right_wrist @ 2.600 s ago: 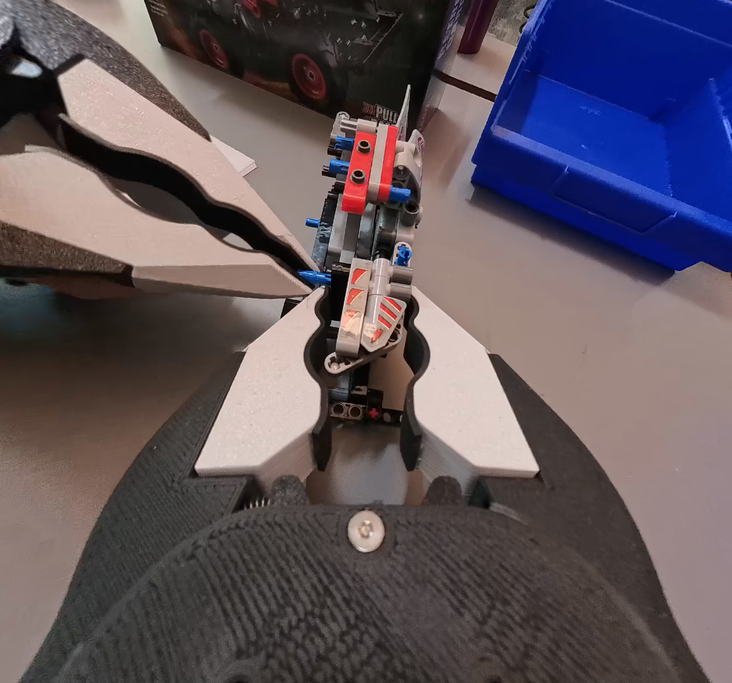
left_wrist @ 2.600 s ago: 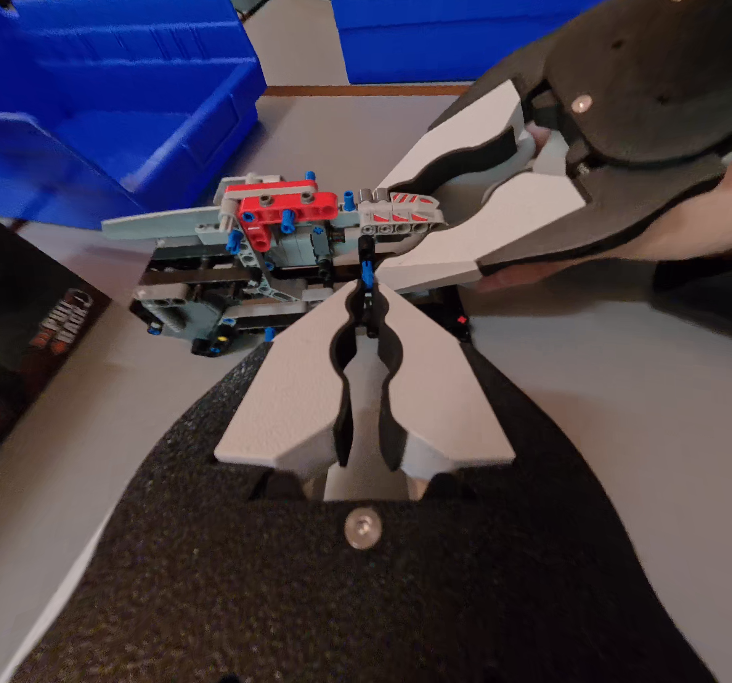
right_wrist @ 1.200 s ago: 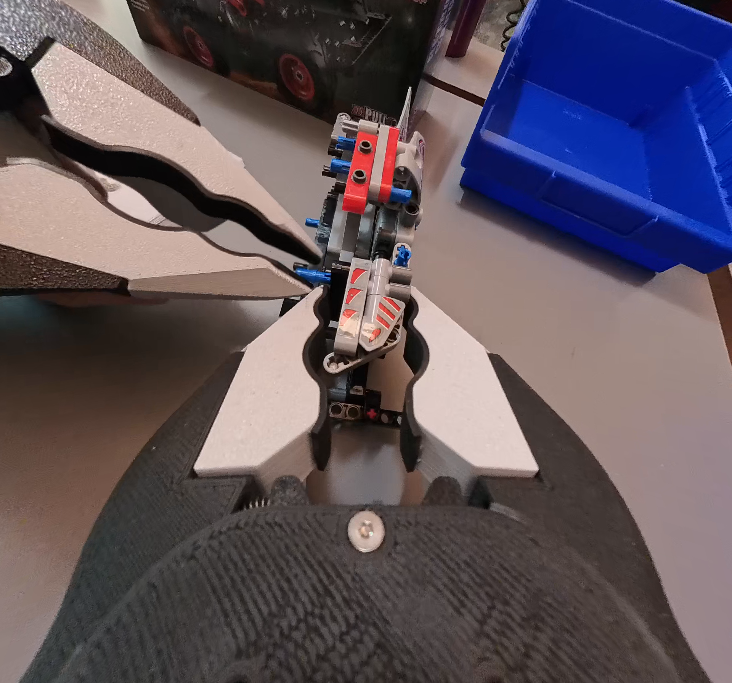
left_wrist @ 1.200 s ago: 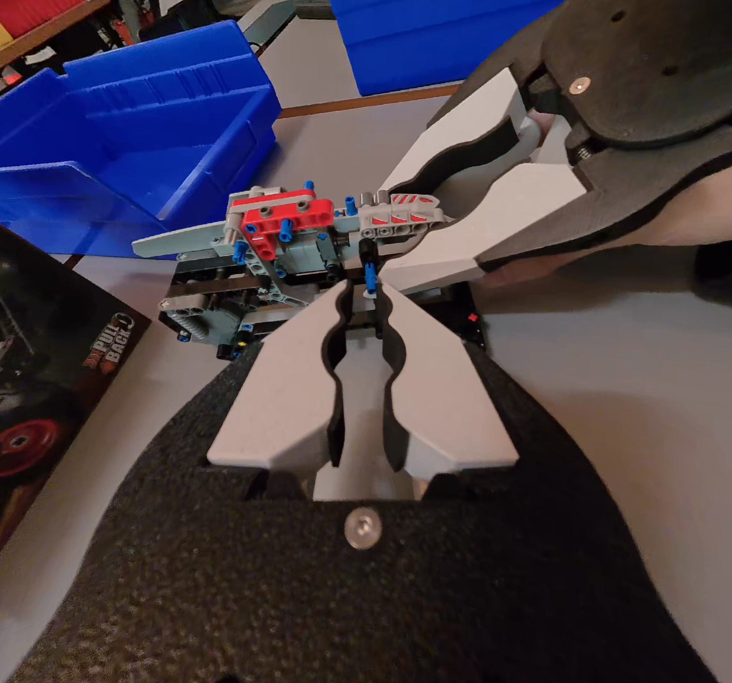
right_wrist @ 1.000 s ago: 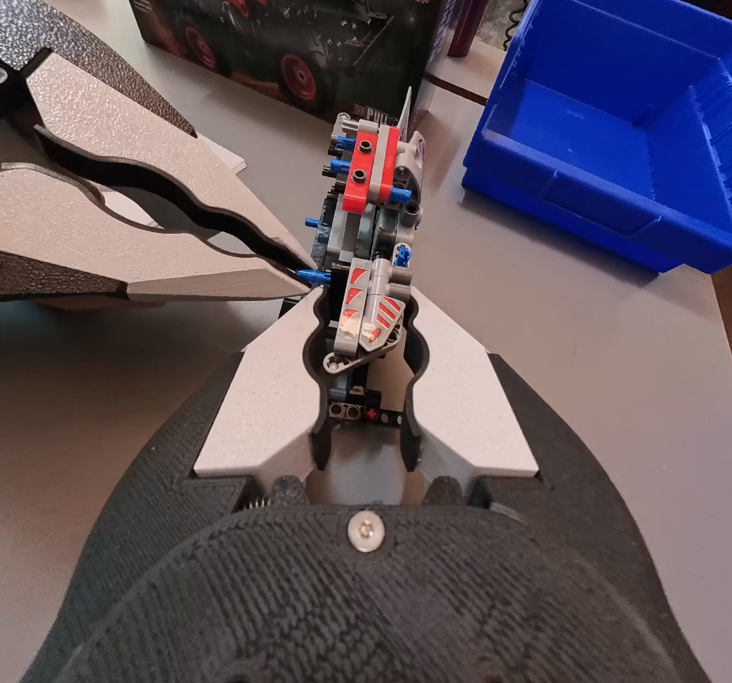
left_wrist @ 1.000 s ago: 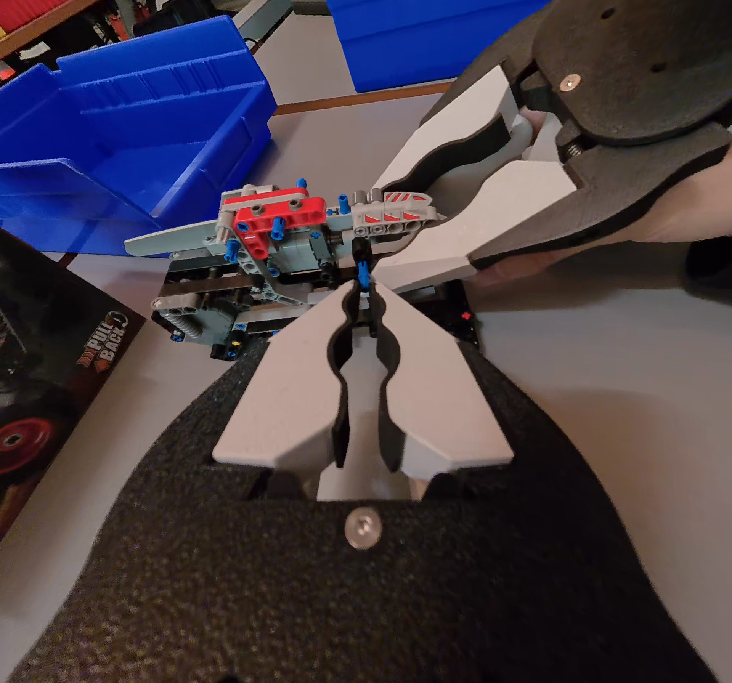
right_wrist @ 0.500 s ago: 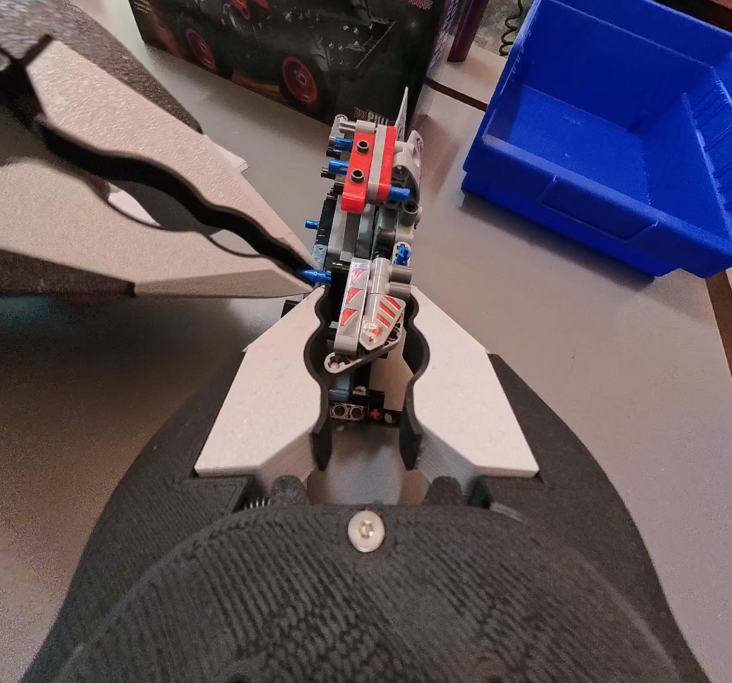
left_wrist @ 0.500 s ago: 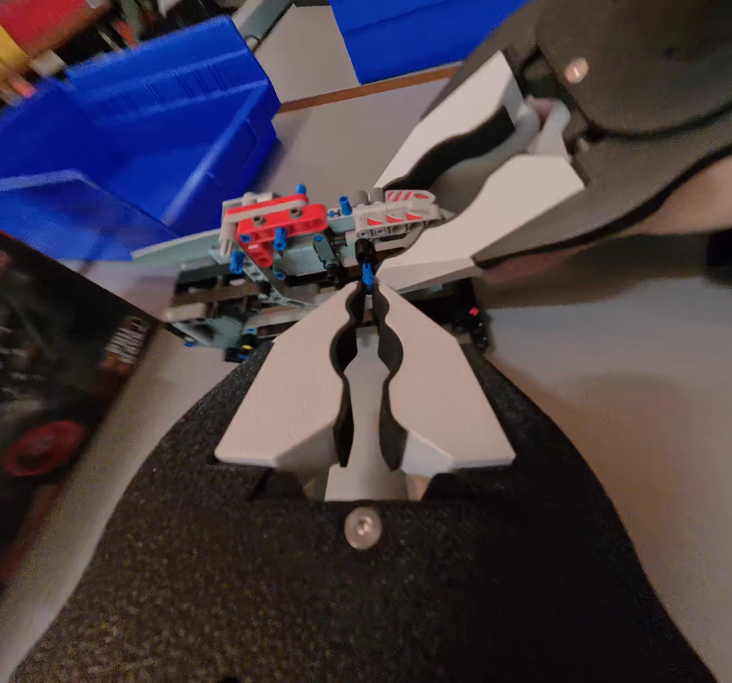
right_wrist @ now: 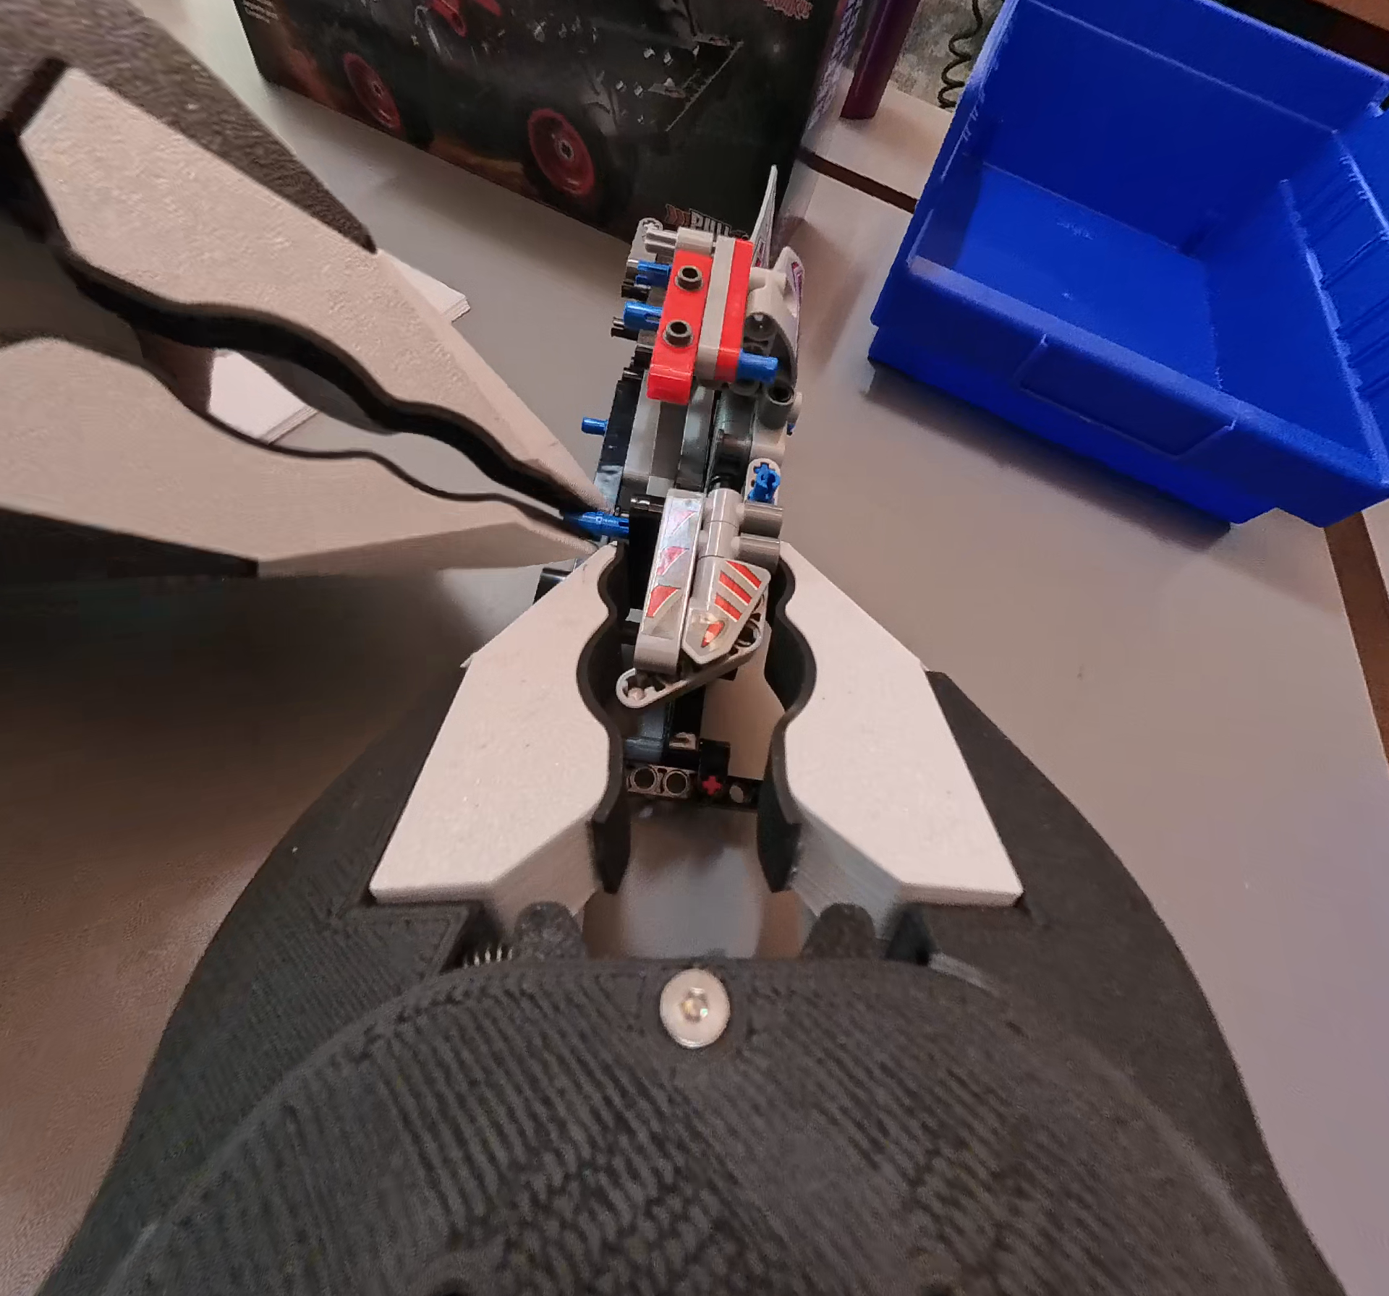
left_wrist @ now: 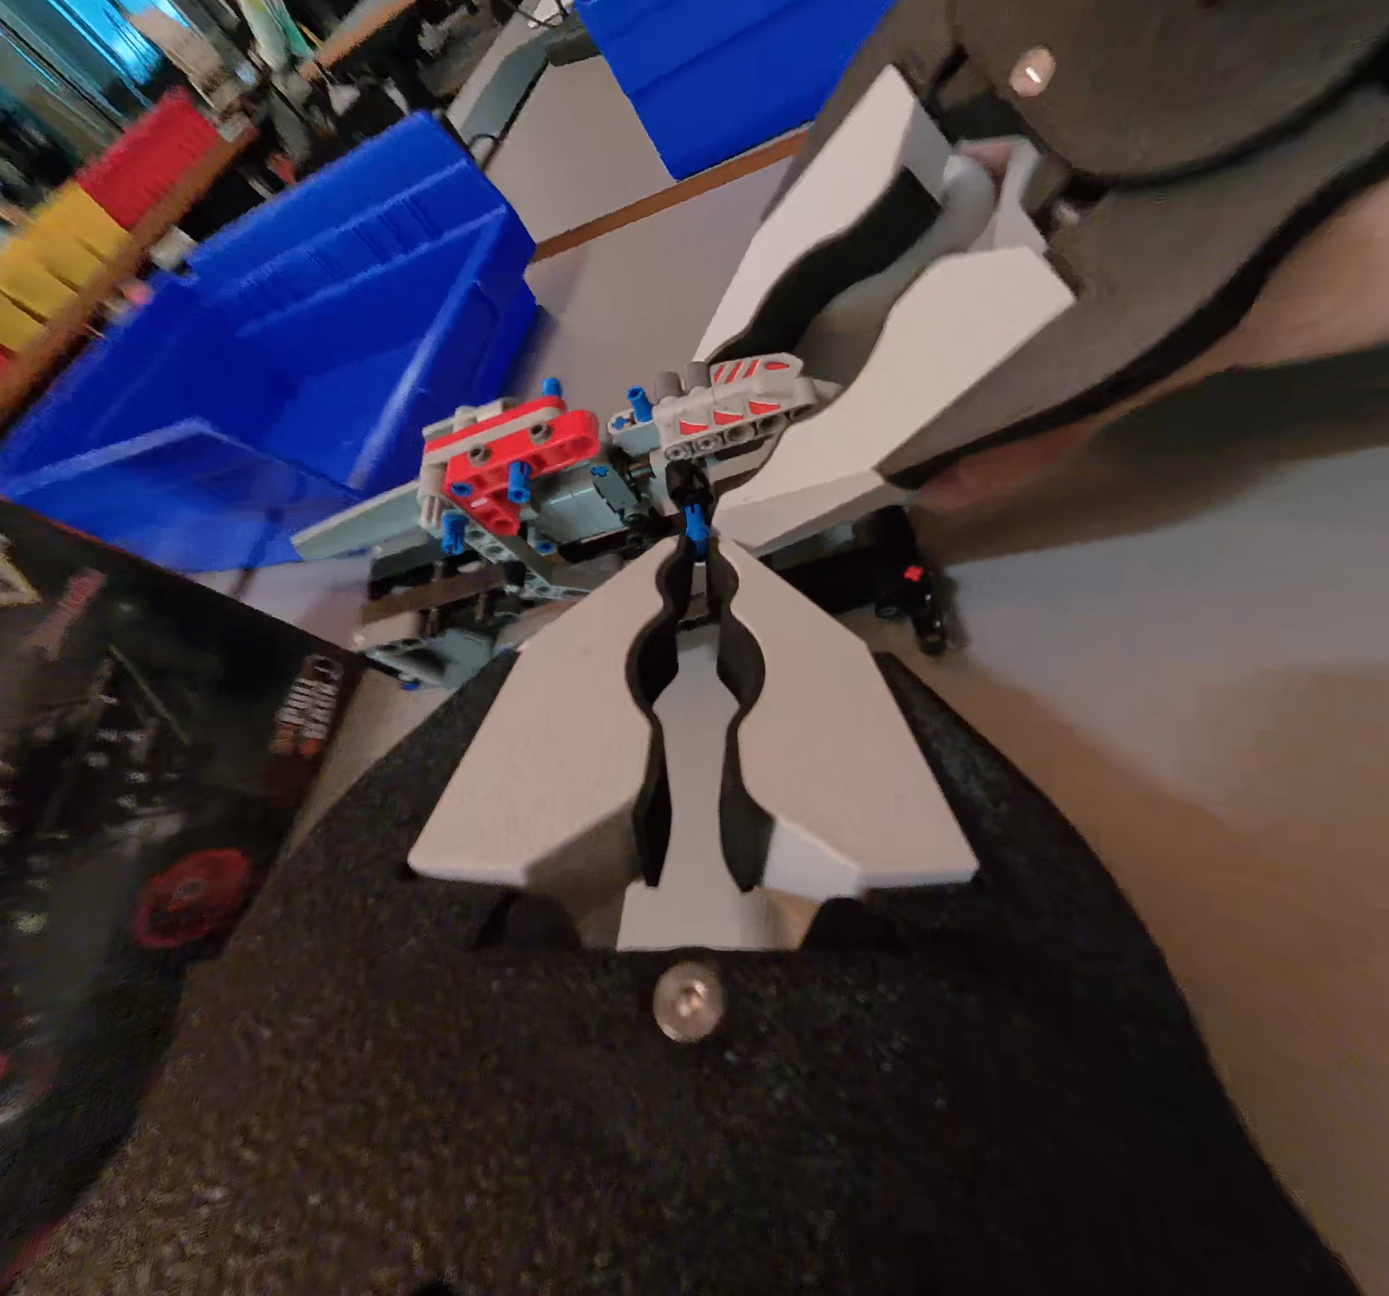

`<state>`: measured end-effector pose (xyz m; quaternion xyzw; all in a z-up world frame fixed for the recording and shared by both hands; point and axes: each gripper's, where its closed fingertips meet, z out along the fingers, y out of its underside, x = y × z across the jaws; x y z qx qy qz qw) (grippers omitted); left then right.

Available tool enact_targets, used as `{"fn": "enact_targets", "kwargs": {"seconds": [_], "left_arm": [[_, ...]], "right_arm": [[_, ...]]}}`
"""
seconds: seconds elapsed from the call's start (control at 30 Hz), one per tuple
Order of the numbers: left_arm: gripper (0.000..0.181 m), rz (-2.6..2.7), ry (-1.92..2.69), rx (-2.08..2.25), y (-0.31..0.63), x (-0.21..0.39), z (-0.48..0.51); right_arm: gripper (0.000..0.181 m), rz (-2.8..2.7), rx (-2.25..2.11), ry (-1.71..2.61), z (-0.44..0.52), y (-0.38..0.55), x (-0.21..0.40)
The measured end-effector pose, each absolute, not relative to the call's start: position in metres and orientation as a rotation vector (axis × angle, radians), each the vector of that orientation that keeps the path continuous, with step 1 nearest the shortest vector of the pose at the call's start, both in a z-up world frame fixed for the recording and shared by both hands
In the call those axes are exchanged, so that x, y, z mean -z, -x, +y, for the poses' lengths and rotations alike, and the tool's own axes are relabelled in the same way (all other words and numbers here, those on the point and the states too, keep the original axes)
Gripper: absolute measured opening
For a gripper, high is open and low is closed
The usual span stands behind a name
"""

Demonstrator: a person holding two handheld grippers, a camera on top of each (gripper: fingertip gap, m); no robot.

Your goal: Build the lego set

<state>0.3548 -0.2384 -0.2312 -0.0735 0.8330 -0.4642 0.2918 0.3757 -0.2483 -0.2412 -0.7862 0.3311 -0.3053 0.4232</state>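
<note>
A half-built lego model (left_wrist: 571, 478) of grey, black and red beams with blue pins stands on the grey table (left_wrist: 1127, 659). My right gripper (right_wrist: 695, 569) is shut on the model's near end, around the grey panel with red stripes (right_wrist: 706, 591). It also shows in the left wrist view (left_wrist: 759, 448), coming in from the right. My left gripper (left_wrist: 695, 546) is shut on a small blue pin (left_wrist: 695, 525) that sticks out of the model's side. In the right wrist view the left gripper (right_wrist: 594, 520) pinches that blue pin (right_wrist: 601, 522) from the left.
A blue bin (left_wrist: 301, 358) stands just behind the model, another blue bin (left_wrist: 751, 5) farther back. The dark lego set box (right_wrist: 541, 43) stands beyond the model, also at the left in the left wrist view (left_wrist: 113, 771). A white sheet (right_wrist: 421, 283) lies by the box.
The left gripper's view has swung and tilted with motion blur, while its fingers stay pinched on the blue pin. The right gripper still holds the model, almost unmoved.
</note>
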Motion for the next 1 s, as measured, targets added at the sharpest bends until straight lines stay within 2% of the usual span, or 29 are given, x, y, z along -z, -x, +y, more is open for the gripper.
{"fn": "enact_targets", "kwargs": {"seconds": [0.17,0.37,0.6,0.93,1.0], "left_arm": [[0.0,2.336,0.444,1.449,-0.355,0.232,-0.239],[0.0,2.149,0.121,1.145,-0.357,0.23,-0.24],[0.0,2.326,0.434,1.457,-0.356,0.231,-0.24],[0.003,2.304,0.046,1.303,-0.349,0.233,-0.243],[0.014,2.343,-0.031,1.254,-0.344,0.234,-0.242]], "right_arm": [[0.034,0.832,0.774,1.973,-0.249,-0.377,0.242],[0.034,0.842,0.775,1.967,-0.25,-0.377,0.241],[0.034,0.84,0.77,1.966,-0.249,-0.377,0.241],[0.034,0.812,0.69,1.974,-0.251,-0.371,0.243],[0.034,0.779,0.663,1.981,-0.251,-0.366,0.243]]}}
